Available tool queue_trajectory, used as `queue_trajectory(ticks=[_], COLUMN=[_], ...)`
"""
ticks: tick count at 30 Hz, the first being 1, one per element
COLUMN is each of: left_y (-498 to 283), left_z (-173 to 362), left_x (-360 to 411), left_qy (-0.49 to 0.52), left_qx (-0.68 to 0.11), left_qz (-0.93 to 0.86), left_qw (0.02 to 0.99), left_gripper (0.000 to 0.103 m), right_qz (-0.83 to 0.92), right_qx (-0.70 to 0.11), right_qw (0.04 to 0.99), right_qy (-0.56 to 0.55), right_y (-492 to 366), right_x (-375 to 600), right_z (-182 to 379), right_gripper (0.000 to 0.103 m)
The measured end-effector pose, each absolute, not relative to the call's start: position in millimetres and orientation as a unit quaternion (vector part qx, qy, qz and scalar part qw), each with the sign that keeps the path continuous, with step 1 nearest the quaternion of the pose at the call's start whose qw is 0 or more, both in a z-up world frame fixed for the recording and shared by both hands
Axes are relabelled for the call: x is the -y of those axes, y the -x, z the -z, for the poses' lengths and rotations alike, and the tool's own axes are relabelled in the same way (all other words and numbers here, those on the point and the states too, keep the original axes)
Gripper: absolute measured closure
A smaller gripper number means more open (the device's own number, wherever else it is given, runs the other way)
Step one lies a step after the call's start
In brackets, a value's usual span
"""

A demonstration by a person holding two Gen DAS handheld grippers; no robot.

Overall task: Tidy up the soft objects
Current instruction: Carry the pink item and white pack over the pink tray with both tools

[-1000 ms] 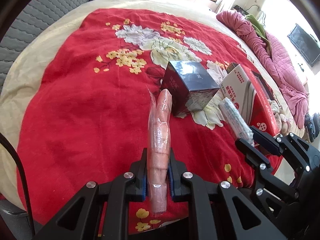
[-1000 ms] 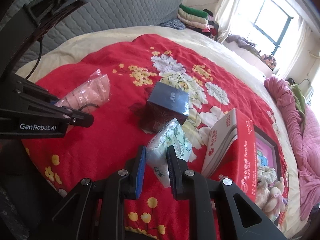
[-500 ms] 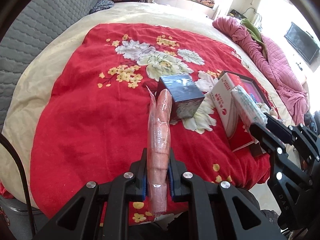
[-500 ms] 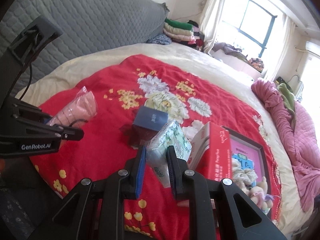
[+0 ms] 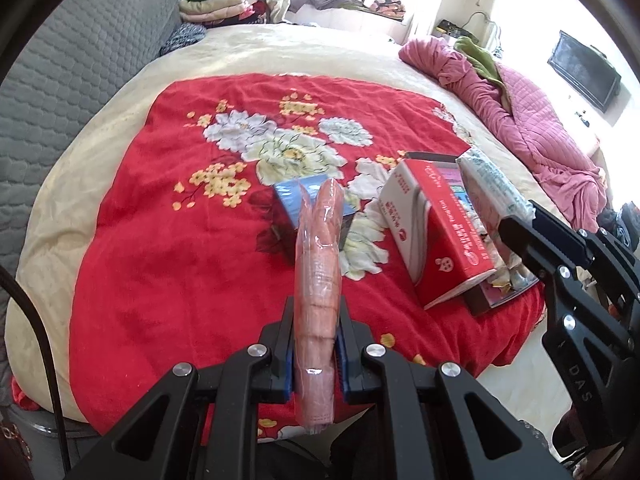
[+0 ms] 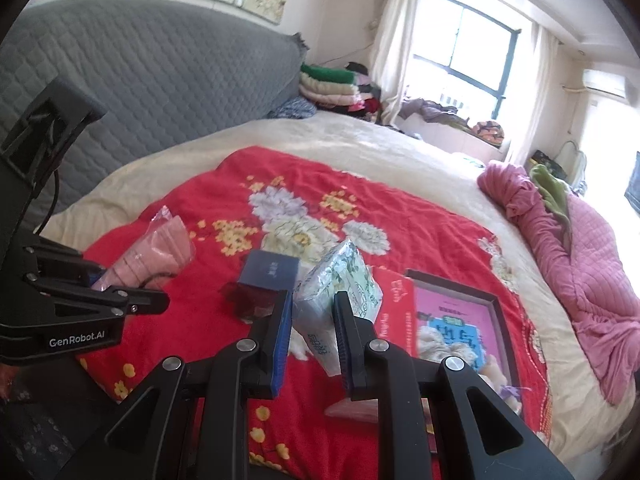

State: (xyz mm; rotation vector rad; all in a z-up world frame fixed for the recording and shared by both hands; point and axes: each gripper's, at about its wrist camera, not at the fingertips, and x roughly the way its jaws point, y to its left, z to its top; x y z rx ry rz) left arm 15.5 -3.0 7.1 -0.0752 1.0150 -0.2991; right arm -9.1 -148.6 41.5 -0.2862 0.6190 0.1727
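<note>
Left tongs [image 5: 316, 344] clamped on pink plastic-wrapped pack [image 5: 319, 264], long axis pointing forward; right tongs [image 6: 312, 328] clamped on floral tissue pack [image 6: 340, 280]; both held above red floral blanket [image 5: 160, 240].

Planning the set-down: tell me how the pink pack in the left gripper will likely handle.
The pink pack is probably soft: the left gripper pinches it narrow. It looks light, standing out past the jaws without drooping. Its glossy plastic wrap may be slippery, so it could slide if the grip loosens.

Left gripper [image 5: 316, 344] clamps pink pack [image 5: 318, 280] above red blanket [image 5: 168, 240].
</note>
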Motion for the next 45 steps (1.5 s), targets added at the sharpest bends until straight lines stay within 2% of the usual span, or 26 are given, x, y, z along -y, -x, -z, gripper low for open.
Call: queue_trajectory(ticks=[13, 45], left_y=[-5, -24], left_z=[-40, -73], left_x=[53, 168], left_qy=[0.002, -0.046], left_qx=[-0.463, -0.432], left_qz=[0.173, 0.253], left_qw=[0.869, 0.865], left_gripper=[0.087, 0.087], right_qz=[-0.035, 0.086], right_qx=[-0.276, -0.248], right_qw=[0.956, 0.965], right_qy=[0.093, 0.016], right_y=[30, 60], right_x=[204, 331], right_z=[-76, -99], right_gripper=[0.082, 0.082])
